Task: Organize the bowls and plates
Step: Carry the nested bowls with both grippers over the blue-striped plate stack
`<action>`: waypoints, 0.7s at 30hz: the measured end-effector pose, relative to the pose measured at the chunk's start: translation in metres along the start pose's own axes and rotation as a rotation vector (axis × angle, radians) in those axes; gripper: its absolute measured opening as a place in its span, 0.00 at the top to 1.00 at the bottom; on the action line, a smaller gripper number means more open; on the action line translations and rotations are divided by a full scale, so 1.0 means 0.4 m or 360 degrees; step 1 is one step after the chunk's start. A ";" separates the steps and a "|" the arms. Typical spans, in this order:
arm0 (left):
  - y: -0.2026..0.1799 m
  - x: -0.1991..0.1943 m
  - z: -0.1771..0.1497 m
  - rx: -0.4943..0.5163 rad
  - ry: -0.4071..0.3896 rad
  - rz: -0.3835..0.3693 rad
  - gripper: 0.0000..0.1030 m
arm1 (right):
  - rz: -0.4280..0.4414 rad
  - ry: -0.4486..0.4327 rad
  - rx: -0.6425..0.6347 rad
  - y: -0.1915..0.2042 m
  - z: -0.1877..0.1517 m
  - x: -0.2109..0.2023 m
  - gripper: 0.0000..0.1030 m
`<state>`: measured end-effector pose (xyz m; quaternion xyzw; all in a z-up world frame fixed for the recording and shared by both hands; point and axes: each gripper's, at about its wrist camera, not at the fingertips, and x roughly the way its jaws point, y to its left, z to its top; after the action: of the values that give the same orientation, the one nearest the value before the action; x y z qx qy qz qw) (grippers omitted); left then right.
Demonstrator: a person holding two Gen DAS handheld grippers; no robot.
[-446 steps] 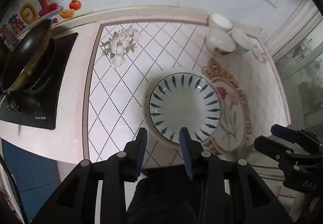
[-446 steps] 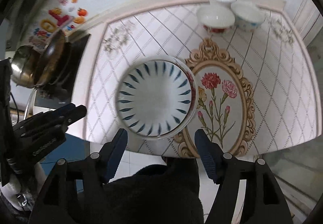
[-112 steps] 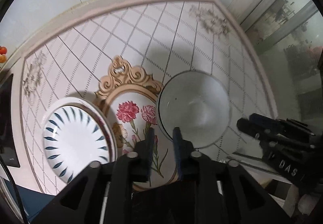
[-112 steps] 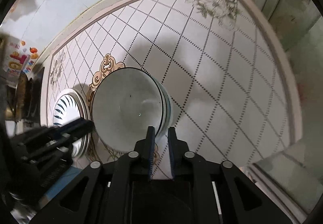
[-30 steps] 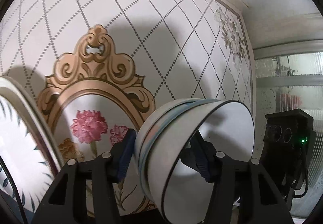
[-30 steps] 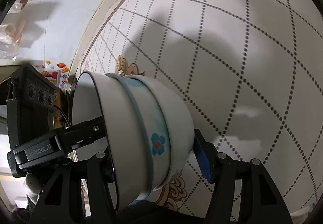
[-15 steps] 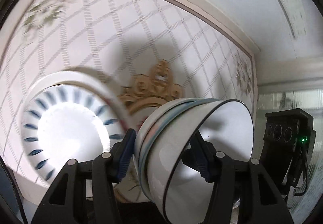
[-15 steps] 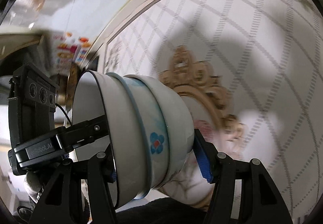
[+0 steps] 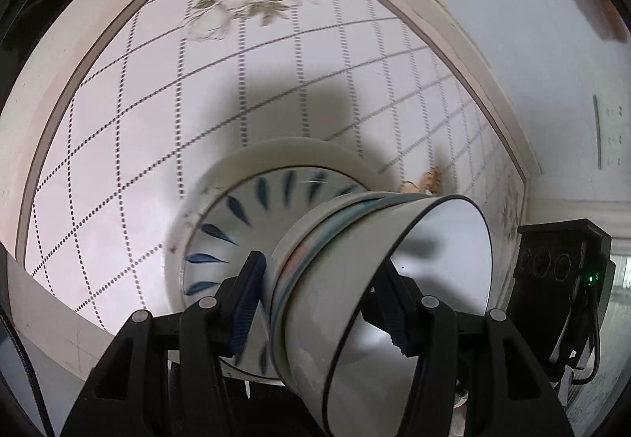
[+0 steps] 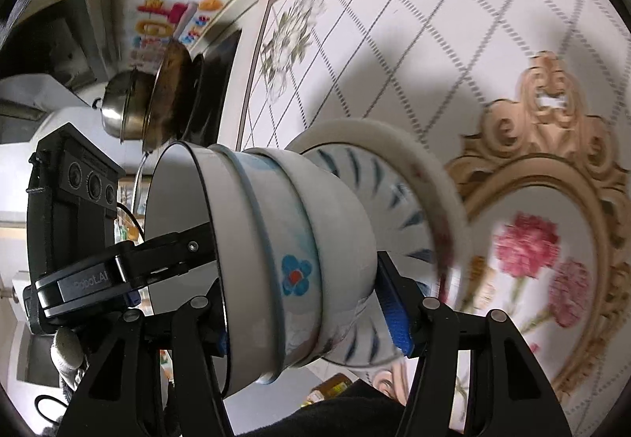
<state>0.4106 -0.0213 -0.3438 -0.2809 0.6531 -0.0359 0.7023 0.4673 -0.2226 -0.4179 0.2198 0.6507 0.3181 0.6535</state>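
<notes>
I clamp both grippers, left (image 9: pixel 321 303) and right (image 10: pixel 307 312), across the bowls (image 10: pixel 276 263) for balance above the plate (image 9: pixel 236 208).

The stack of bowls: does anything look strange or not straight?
The stack of bowls is held sideways between both grippers, its opening facing the left gripper, its base toward the blue-leaf plate. No spill or crack shows.

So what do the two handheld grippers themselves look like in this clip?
Both are matte black plastic. The left gripper and right gripper have ribbed blue fingertip pads, round silver pivot screws and angular linkage arms. The left gripper's side carries white "Robot.AI" lettering, with a black box of three round lenses behind. The right one's box shows a green light and a black cable.
</notes>
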 end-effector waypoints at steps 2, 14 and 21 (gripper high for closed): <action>0.021 0.011 0.010 -0.0033 -0.0003 -0.0016 0.49 | -0.0019 0.0017 -0.0002 0.008 0.011 0.027 0.40; 0.051 0.034 0.012 -0.0034 0.0015 0.0000 0.49 | -0.0100 0.0057 0.0016 0.002 0.026 0.098 0.40; 0.048 0.038 0.014 -0.0021 0.0016 0.0003 0.49 | -0.0099 0.0043 0.0031 0.003 0.027 0.101 0.40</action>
<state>0.4119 -0.0098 -0.3658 -0.2847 0.6571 -0.0324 0.6972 0.4756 -0.1920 -0.4452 0.2015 0.6692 0.2942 0.6520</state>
